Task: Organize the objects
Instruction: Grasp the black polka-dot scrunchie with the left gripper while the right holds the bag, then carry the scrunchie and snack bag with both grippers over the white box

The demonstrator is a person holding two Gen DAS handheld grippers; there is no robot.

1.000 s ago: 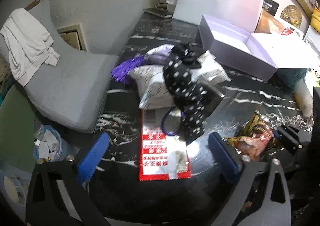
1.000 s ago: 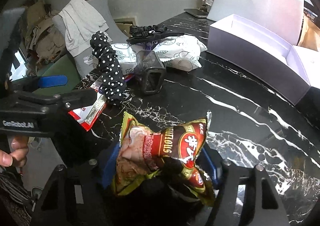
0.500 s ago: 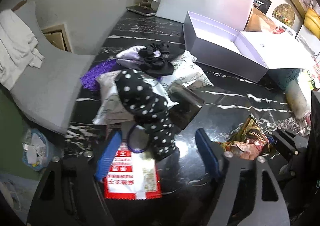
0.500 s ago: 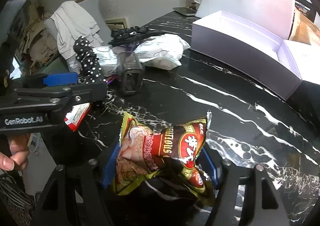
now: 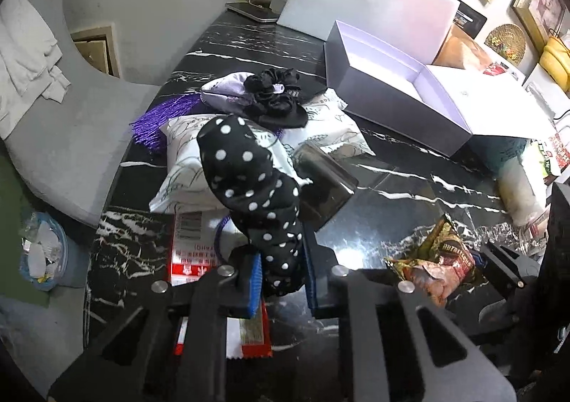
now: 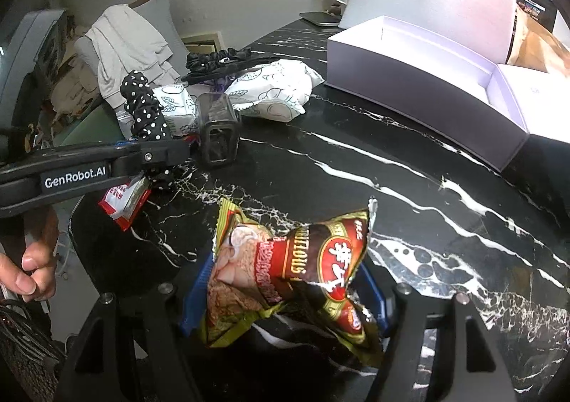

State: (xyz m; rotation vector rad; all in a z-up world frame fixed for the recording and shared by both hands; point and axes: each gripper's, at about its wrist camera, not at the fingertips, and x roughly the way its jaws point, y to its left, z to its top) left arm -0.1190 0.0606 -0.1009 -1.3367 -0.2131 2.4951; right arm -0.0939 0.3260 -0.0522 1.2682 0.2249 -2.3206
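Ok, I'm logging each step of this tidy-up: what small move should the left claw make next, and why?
Probably lift straight up a little. The left claw has just closed on the lower end of the polka-dot scrunchie, which drapes over the white packets and the red packet; raising it first should free it before carrying it toward the open box.

1. "GenRobot.AI" stands in white letters on a black label on the side of the left claw [image 6: 167, 152], seen from the right wrist view.
2. The snack packet [image 6: 285, 270] carries a word in gold capitals, upside down and partly creased; it reads roughly "NUTRITIOUS". Beside it are large white Chinese characters on a red oval.
3. The red and white packet [image 5: 192, 252] on the tabletop [image 5: 392, 188] bears a barcode and rows of Chinese print, too small to read.
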